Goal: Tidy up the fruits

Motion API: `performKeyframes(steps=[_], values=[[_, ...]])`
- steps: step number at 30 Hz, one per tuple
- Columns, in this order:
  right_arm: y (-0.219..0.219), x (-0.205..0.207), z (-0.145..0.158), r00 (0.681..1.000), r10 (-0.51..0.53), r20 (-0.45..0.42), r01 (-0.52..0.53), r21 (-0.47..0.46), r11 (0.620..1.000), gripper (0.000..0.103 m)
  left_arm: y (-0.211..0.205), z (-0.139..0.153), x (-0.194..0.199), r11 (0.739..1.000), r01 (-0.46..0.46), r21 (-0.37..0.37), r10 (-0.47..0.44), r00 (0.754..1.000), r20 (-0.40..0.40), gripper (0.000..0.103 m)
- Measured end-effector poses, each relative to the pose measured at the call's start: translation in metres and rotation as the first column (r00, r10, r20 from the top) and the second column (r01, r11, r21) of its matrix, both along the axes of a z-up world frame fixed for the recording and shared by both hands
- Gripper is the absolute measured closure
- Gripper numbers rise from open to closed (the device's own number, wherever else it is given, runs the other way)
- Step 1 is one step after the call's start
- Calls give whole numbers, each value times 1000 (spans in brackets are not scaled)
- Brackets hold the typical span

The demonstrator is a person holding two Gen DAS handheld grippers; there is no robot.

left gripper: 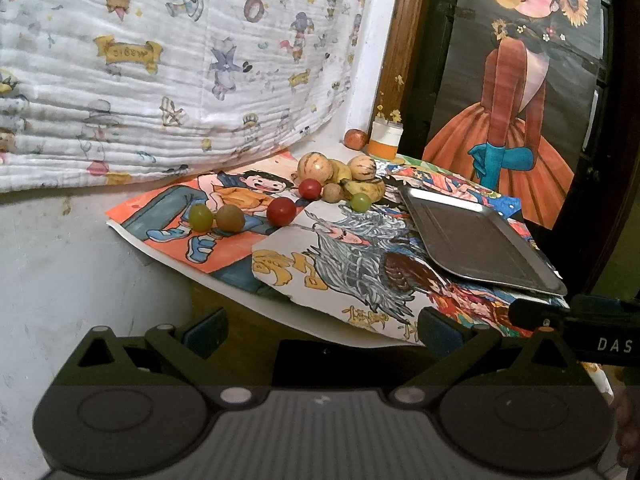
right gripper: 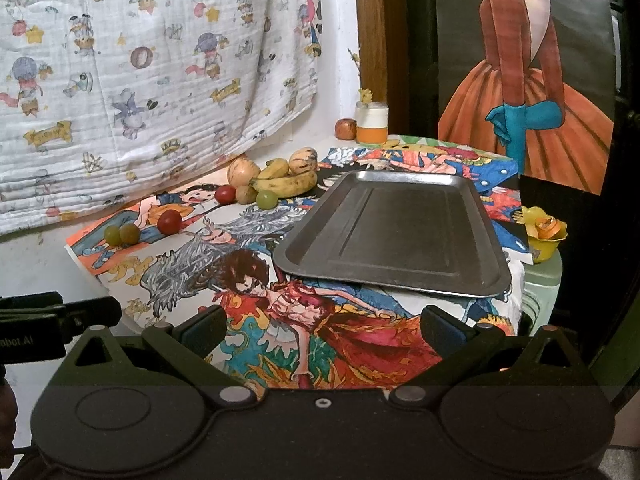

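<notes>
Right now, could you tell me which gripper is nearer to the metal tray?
The right. The right gripper faces the metal tray almost head-on, with its near edge just beyond the open fingers. The left gripper sits off to the tray's left, facing the fruit instead.

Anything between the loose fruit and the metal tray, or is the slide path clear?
Nothing visible blocks it. The fruits lie left of and behind the metal tray, with only flat drawings between. Tray holds nothing. Both grippers hang back, jaws open.

A lived-in home corner: a cartoon-print blanket (left gripper: 160,60) hangs across the upper left, hand-coloured drawings (right gripper: 248,280) cover the table, and a painted girl poster (left gripper: 516,92) fills the right.
</notes>
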State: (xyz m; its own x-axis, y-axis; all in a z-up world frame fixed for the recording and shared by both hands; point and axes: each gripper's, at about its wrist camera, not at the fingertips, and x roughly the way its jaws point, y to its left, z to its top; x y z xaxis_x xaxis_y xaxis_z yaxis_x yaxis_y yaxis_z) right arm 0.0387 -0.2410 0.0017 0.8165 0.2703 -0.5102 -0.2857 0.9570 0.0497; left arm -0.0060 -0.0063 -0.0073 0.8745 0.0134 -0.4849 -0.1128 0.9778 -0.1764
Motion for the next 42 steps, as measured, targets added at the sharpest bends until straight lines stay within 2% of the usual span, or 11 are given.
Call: performKeyframes(steps=[8, 20, 25, 30, 37, 42], values=[[1, 9, 12, 1000, 14, -18, -14, -22, 1000, 0, 1, 4, -2, 1000, -12, 0, 12, 1000, -9, 0], [16, 27, 39, 996, 91, 15, -90, -67, 994, 0, 15, 31, 19, 999, -37, -18, 36, 998, -52, 0], [23, 36, 46, 992, 119, 35, -115, -90, 989, 0, 25, 37, 27, 999, -43, -20, 42, 998, -45, 0], [28, 53, 49, 987, 153, 46, -146, -126, 981, 0, 35, 40, 39, 999, -50, 4, 50, 998, -47, 0], [37, 75, 57, 957, 281, 74, -262, -200, 944, 0, 52, 38, 58, 997, -54, 54, 58, 995, -82, 0], [50, 94, 60, 913, 399, 81, -372, -235, 898, 0, 68, 33, 71, 996, -62, 67, 69, 992, -101, 0]])
